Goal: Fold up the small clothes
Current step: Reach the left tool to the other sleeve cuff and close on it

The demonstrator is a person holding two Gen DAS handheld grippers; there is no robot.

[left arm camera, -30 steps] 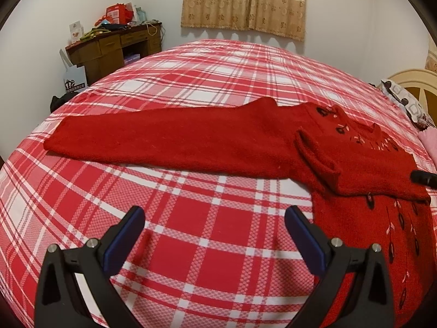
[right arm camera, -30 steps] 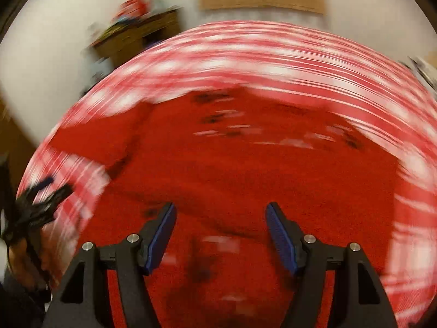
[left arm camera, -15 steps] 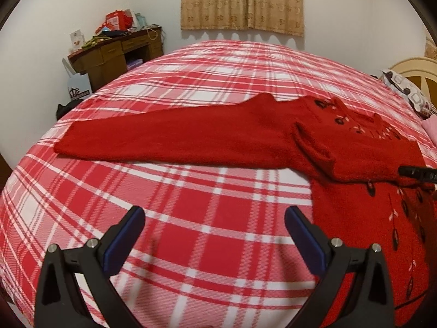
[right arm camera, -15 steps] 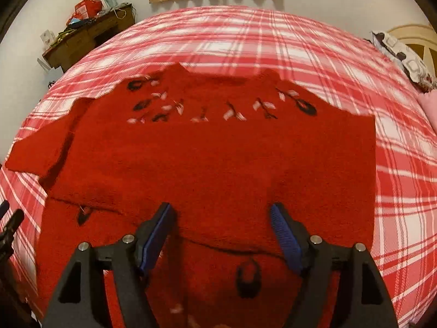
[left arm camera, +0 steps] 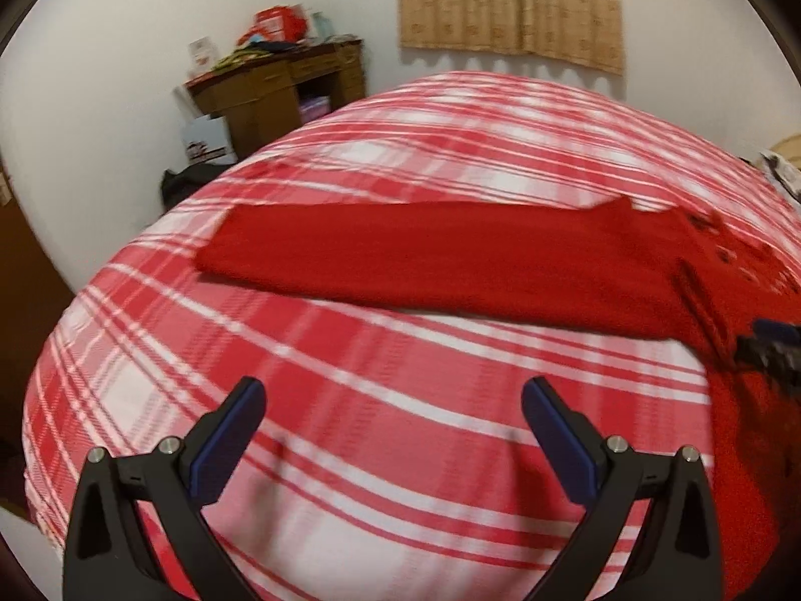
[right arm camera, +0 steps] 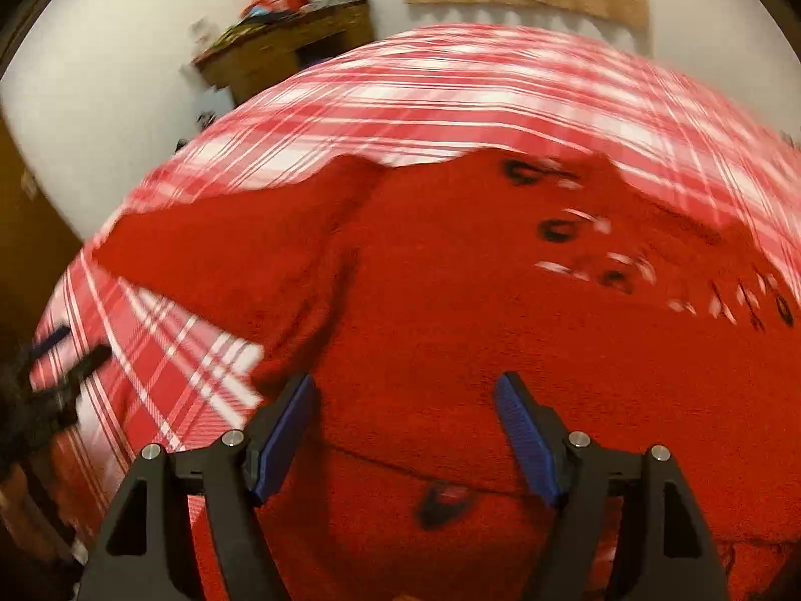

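Note:
A red knitted sweater [right arm camera: 500, 310] with black and white embroidery lies flat on the red-and-white plaid bed [left arm camera: 375, 380]. One sleeve is folded across its body; the other long sleeve [left arm camera: 425, 260] stretches out to the left. My left gripper [left arm camera: 393, 403] is open and empty, above bare bedspread in front of that sleeve. My right gripper [right arm camera: 405, 390] is open and empty, over the sweater's body near the folded sleeve's lower edge. The right gripper's tip [left arm camera: 773, 345] shows at the right edge of the left wrist view, and the left gripper [right arm camera: 65, 355] at the left edge of the right wrist view.
A wooden desk [left arm camera: 280, 90] piled with clutter stands by the far wall left of the bed. A beige curtain [left arm camera: 510, 0] hangs on the back wall. The bed's left edge drops to a dark floor [left arm camera: 30, 300]. A pillow [left arm camera: 781, 170] lies at far right.
Both grippers have swung to the left. The left wrist view now faces the outstretched sleeve's end; the right wrist view has shifted toward the sweater's left shoulder. Both stay open.

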